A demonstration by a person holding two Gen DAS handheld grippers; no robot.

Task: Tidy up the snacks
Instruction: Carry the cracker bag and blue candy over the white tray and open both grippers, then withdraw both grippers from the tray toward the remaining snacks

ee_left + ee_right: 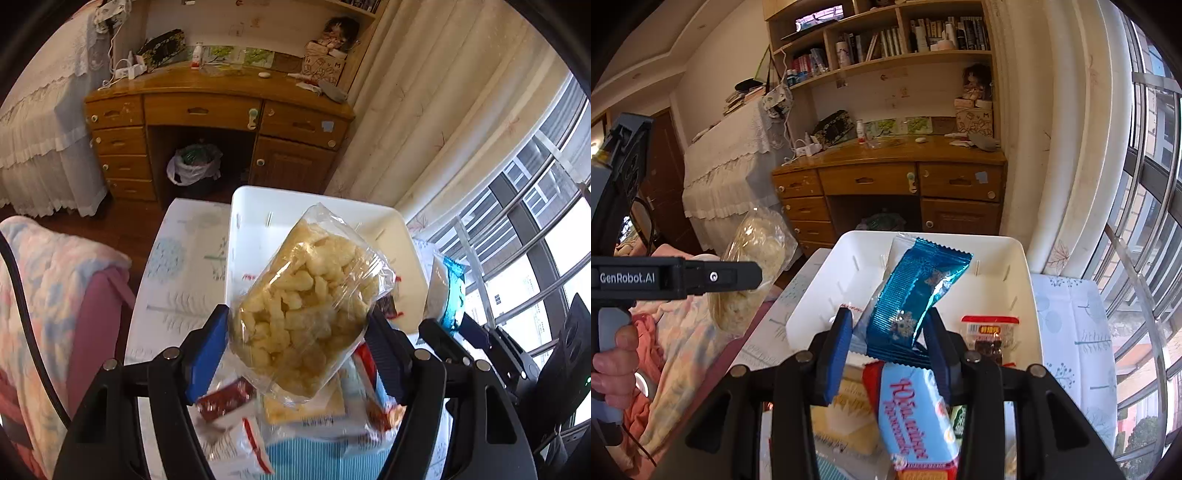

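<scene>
Holding, left gripper (297, 338): clamped by its blue pads on one clear bag of pale puffed snacks (306, 306), lifted above the counter and hanging in front of the bin.
Holding, right gripper (886, 341): closed on one shiny blue foil packet (912, 295) with a snowflake print, raised over the near rim of the bin.
Bin: one white bin (1030, 295) with slotted inner walls, standing at the far edge of the counter.
Inside the bin: one small packet with a red label (990, 330) and dark contents, near the right wall; from the right wrist view no other snack can be made out on the bin floor.
Loose snacks on the counter, near edge: one light-blue wrapper with red lettering (916, 417), one yellow-and-white pack (846, 410) just beside it, one small red-and-white sachet (225, 400); more wrappers lie partly hidden below the grippers, so the full count cannot be told.
Counter: one counter (1071, 332) covered with a white cloth printed with pale blue trees.
Person: one hand (615, 363) on the grip of the left gripper, seen at the left of the right wrist view.
Background: one wooden desk (886, 177) with drawers.
</scene>
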